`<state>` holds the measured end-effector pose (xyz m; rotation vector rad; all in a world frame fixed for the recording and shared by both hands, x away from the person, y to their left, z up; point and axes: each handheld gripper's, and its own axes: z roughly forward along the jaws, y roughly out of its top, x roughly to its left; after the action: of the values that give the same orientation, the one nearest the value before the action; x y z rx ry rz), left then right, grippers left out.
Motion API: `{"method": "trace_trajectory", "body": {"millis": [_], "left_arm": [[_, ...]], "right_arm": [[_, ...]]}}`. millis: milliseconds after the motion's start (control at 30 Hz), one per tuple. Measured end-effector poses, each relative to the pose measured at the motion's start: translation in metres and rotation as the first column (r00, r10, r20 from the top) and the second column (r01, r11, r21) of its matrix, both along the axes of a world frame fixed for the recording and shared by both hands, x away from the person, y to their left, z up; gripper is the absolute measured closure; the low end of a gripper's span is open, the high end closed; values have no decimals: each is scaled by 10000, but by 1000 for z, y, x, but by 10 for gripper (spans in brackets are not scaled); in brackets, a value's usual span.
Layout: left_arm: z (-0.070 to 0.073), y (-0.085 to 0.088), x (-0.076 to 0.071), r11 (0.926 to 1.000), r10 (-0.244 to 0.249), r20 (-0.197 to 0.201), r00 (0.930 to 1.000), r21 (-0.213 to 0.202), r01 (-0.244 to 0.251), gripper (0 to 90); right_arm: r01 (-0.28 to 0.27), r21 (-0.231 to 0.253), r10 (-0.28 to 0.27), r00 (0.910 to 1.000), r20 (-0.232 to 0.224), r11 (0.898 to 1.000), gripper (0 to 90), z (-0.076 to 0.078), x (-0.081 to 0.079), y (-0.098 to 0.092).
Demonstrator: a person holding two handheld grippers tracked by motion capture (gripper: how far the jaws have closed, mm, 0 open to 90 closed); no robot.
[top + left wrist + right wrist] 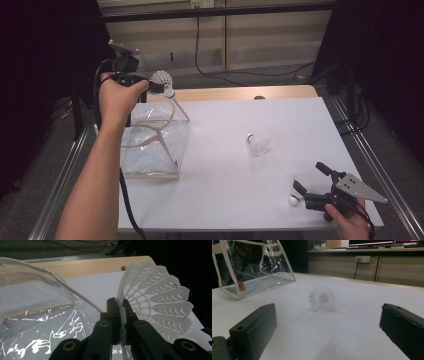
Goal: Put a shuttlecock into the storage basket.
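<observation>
Jaws of left gripper (pixel 121 315) pinched shut on skirt edge of held shuttlecock (pixel 155 302), above far corner of clear bag (pixel 150 145). Right gripper (pixel 312 186) jaws wide, nothing between, hovering at near shuttlecock (pixel 299 190); third shuttlecock (pixel 256 144) lies right of bag. We judge risks: thin skirt slips from pinch; drop misses bag mouth, catches handle (pixel 165 120).

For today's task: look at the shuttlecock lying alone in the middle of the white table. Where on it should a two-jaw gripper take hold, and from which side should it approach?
Probably grip the shuttlecock by the thin rim of its skirt, coming down from above. It lies on its side, cork toward the table's far edge, so the open skirt faces the person and one jaw could slip inside it. The left gripper pinches another shuttlecock that way.
</observation>
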<state>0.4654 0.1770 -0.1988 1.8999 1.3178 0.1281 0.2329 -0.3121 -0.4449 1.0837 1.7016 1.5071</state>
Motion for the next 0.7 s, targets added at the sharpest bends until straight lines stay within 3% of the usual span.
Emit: {"method": "trace_trajectory", "body": {"millis": [700], "left_arm": [[-1,7,3,9993,300,75,9995,203,-301,895]], "right_arm": [[-7,64,7,10000,20,10000,8,1,0,0]]}}
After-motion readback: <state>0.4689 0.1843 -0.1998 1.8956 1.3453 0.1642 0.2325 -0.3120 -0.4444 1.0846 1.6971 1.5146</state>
